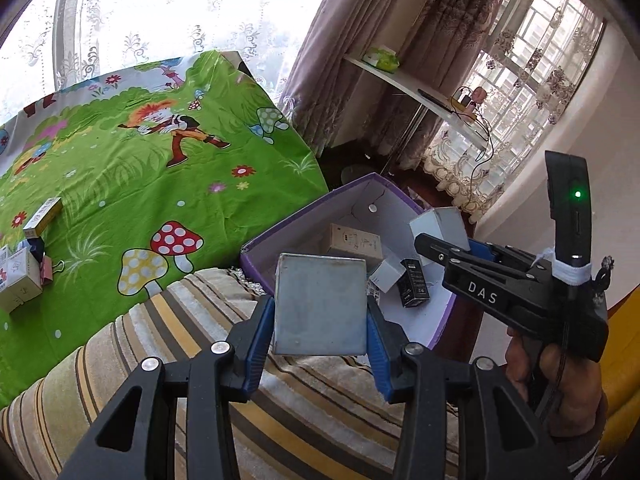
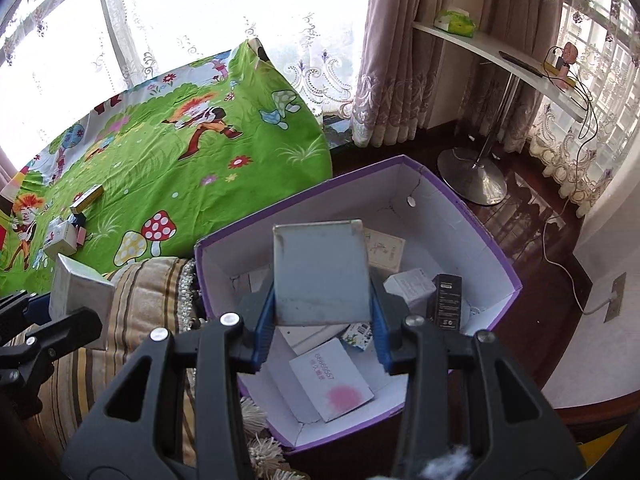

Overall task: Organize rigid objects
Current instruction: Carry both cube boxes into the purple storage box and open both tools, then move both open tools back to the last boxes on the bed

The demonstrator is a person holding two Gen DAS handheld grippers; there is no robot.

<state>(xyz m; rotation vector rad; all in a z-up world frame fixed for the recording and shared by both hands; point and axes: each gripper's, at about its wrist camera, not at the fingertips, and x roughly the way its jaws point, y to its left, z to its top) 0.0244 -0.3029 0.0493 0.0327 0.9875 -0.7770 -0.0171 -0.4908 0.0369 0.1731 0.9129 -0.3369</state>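
My left gripper point(image 1: 320, 320) is shut on a grey flat box point(image 1: 320, 304), held above the striped cushion point(image 1: 200, 340) beside the purple box point(image 1: 280, 236). My right gripper point(image 2: 322, 312) is shut on a second grey box point(image 2: 320, 272) over the open purple box point(image 2: 496, 248), which holds several small cartons and a black box point(image 2: 446, 300). The right gripper also shows in the left wrist view point(image 1: 452, 240), over the purple box with a whitish box point(image 1: 438, 222). The left gripper shows at the left edge of the right wrist view with its box point(image 2: 80, 292).
Several small boxes point(image 1: 24, 276) lie on the green cartoon cloth point(image 1: 140, 184) at the left, also in the right wrist view point(image 2: 64, 236). A white shelf point(image 2: 500, 56) on a metal stand point(image 2: 472, 176) and curtained windows stand behind. A cable point(image 2: 560, 264) runs over the dark floor.
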